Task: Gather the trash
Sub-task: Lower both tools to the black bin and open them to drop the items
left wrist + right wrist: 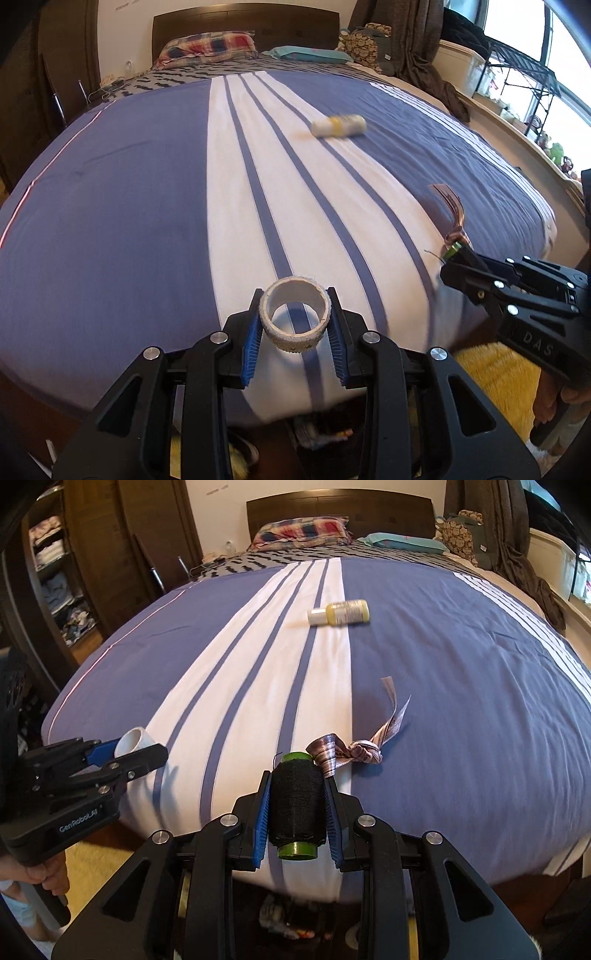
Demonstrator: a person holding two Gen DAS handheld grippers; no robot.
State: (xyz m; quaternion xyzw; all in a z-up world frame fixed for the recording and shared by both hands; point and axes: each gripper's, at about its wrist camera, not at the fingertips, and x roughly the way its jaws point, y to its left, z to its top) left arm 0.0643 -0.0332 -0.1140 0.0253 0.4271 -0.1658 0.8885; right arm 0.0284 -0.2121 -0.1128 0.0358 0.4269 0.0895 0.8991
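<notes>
My left gripper [294, 314] is shut on a white tape roll [294, 317], held over the foot of the bed; it also shows in the right wrist view [135, 743]. My right gripper [297, 805] is shut on a black thread spool with a green core [296, 806], held just above the bed's front edge. A knotted striped ribbon [364, 753] lies on the cover just beyond the spool. A small yellow bottle with a white cap [341, 613] lies further up the bed, and it also shows in the left wrist view [338, 125].
The blue and white striped bed cover [147, 184] fills both views. Pillows [301, 531] and a headboard stand at the far end. A dark wardrobe [74, 572] is on the left, a yellow rug [495, 376] lies on the floor, and some items sit under the bed [288, 919].
</notes>
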